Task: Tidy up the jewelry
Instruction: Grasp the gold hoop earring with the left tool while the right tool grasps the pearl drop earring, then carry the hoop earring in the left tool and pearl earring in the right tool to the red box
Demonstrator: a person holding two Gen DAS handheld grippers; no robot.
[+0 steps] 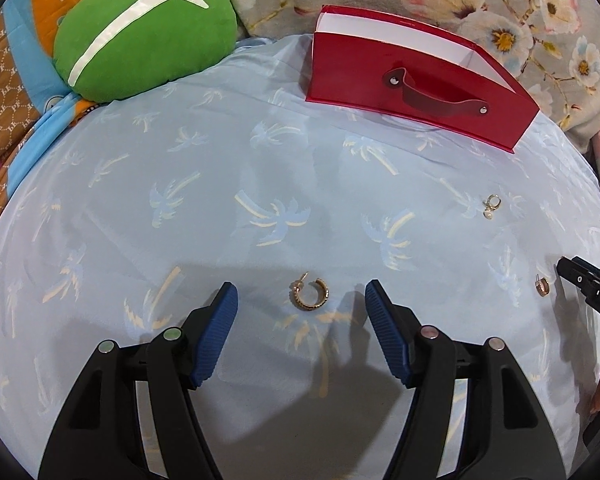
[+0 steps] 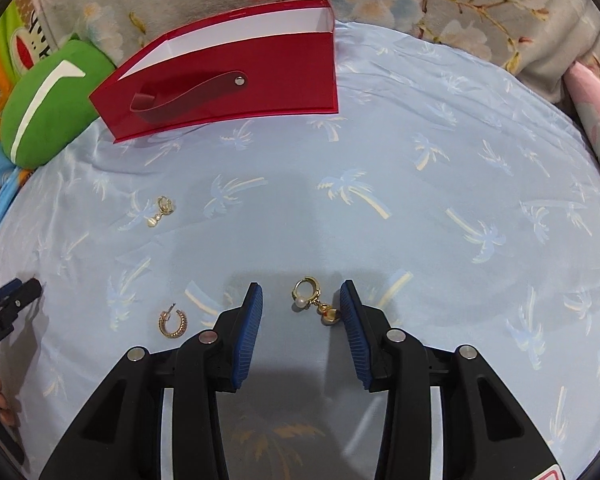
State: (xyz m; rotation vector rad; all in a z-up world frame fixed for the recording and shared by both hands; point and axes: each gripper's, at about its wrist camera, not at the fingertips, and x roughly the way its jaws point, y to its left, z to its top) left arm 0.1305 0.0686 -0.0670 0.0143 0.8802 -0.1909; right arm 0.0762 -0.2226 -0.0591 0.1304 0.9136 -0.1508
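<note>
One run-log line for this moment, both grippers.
left gripper: open around gold hoop earring | right gripper: open around gold pearl-drop earring | red box: beyond, on blue sheet

the sheet (image 1: pixel 300 208) ahead of the left gripper's fingers (image 1: pixel 220 320) lies bare up to the red box (image 1: pixel 380 80), which blocks the far side with the green cushion (image 1: pixel 140 32) left of it. between these fingers lies only a gold hoop earring (image 1: pixel 310 294). between the right gripper's fingers (image 2: pixel 250 320) a pearl drop earring (image 2: pixel 314 300) fills the gap (nearly against the right-hand finger); to their right the cloth is free.
</note>
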